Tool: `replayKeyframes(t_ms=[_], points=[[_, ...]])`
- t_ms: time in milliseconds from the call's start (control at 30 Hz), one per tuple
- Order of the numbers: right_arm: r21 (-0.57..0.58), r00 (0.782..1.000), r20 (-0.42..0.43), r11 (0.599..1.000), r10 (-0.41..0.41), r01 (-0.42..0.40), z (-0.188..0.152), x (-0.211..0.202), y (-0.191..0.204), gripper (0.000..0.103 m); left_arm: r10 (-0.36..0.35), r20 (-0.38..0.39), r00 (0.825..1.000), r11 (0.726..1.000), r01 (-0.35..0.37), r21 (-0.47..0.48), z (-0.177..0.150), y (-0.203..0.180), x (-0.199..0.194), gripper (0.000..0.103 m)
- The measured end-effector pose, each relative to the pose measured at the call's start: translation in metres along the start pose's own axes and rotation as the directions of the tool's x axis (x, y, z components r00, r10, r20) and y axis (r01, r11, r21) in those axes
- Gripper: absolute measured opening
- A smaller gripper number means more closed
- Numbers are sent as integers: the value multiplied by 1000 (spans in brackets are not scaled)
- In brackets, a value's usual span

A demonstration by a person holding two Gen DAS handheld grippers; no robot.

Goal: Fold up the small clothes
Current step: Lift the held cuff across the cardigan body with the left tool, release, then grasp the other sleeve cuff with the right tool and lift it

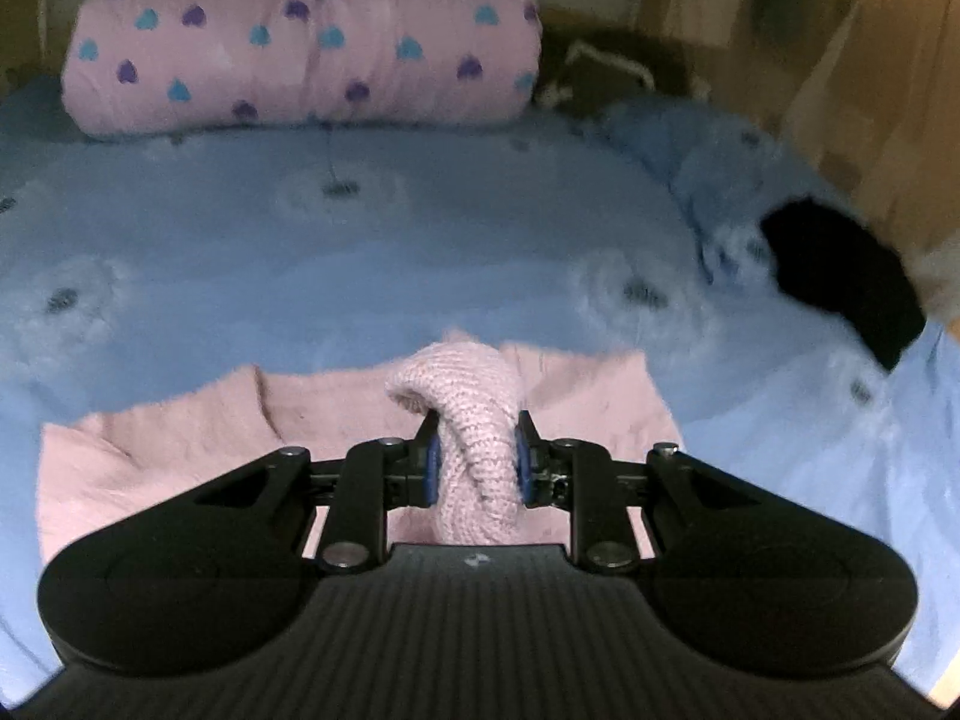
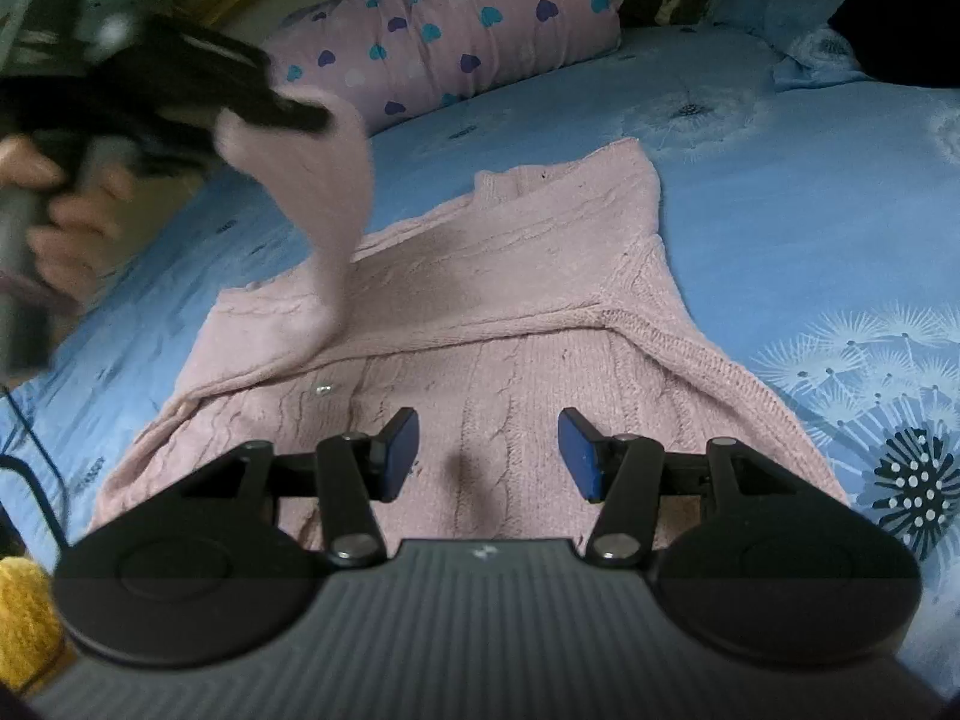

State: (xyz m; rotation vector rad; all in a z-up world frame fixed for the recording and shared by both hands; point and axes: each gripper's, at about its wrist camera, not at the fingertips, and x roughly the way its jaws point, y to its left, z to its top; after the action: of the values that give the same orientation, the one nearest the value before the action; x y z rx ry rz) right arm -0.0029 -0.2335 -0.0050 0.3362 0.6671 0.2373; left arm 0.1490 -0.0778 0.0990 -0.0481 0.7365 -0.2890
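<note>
Left gripper (image 1: 475,459) pinches the sleeve (image 1: 474,420) – probably its cuff. Lay it flat across the sweater (image 2: 510,324); right gripper (image 2: 487,450), wide open, can hold the body down.

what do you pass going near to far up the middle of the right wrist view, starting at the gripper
Open right hand-held gripper → pink cable-knit sweater lying flat → blue dandelion-print bedsheet → pink rolled quilt with purple and teal hearts
</note>
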Motion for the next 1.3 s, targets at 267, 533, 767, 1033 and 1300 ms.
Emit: replayKeyframes(t_ms=[267, 533, 767, 1033, 1300], points=[[28, 1000, -10, 1000, 10, -10, 0, 0, -5, 53, 44, -46, 998, 997, -41, 68, -17, -20, 33, 54], [38, 1000, -11, 999, 13, -13, -1, 0, -6, 53, 79, -25, 997, 991, -76, 112, -23, -18, 3, 85], [34, 1000, -9, 999, 11, -11, -2, -1, -6, 53, 193, -35, 980, 977, -189, 101, -32, 17, -28, 89], [10, 1000, -10, 1000, -8, 8, -3, -1, 0, 52, 326, -21, 945, 941, -322, 103, -43, 65, -63, 93], [-132, 1000, 29, 991, -5, 8, 27, -2, 29, 54, 356, -23, 934, 933, -354, 58, -59, 101, -57, 94]])
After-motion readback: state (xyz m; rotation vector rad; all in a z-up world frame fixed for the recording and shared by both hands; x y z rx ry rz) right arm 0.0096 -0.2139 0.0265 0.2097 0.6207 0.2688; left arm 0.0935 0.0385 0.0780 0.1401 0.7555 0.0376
